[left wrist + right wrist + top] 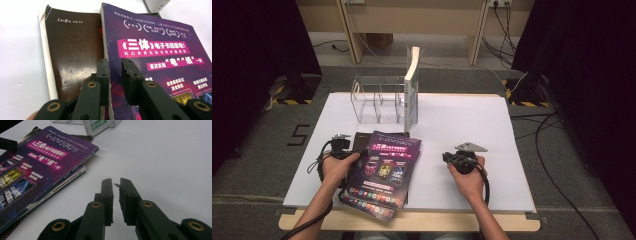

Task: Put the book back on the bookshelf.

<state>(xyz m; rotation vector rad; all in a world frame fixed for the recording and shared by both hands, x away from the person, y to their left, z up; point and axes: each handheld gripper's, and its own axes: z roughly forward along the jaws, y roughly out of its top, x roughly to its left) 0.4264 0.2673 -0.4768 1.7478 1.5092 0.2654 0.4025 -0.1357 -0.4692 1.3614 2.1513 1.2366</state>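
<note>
A purple magazine (384, 167) tops a small stack at the front left of the white table (462, 115). My left gripper (343, 144) sits at the stack's left edge. In the left gripper view its jaws (113, 62) stand close together astride the left edge of the purple magazine (160, 50). One jaw is over the dark brown book (72, 50) beneath, the other over the purple cover, which shows through the narrow gap. My right gripper (457, 157) rests on bare table to the right of the stack. Its jaws (115, 182) leave a slim gap with nothing in it.
A clear acrylic rack (374, 100) stands at the back of the table with one white book (411, 90) upright in its right end. A second magazine (72, 176) pokes out under the purple magazine (37, 165). Bare tabletop lies to the right.
</note>
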